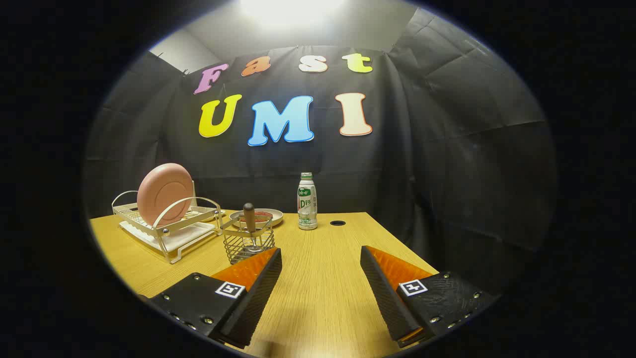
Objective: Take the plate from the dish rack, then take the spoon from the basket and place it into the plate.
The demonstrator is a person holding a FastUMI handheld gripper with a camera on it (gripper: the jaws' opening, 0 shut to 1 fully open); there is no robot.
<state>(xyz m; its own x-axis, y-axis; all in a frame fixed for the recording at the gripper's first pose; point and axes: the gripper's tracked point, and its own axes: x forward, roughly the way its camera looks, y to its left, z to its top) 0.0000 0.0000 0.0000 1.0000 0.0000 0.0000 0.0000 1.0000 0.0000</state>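
A pink plate stands on edge in a white wire dish rack on the wooden table, far off to the left beyond my fingers. Nearer, just ahead of the left finger, a wire basket holds a spoon upright, with its dark brown handle sticking out of the top. My gripper hovers low over the table, open, with only bare wood between its fingers.
A small white-and-green bottle stands at the back of the table, with a shallow dish to its left behind the basket. A round cable hole lies right of the bottle. The table's right edge runs close beside the right finger.
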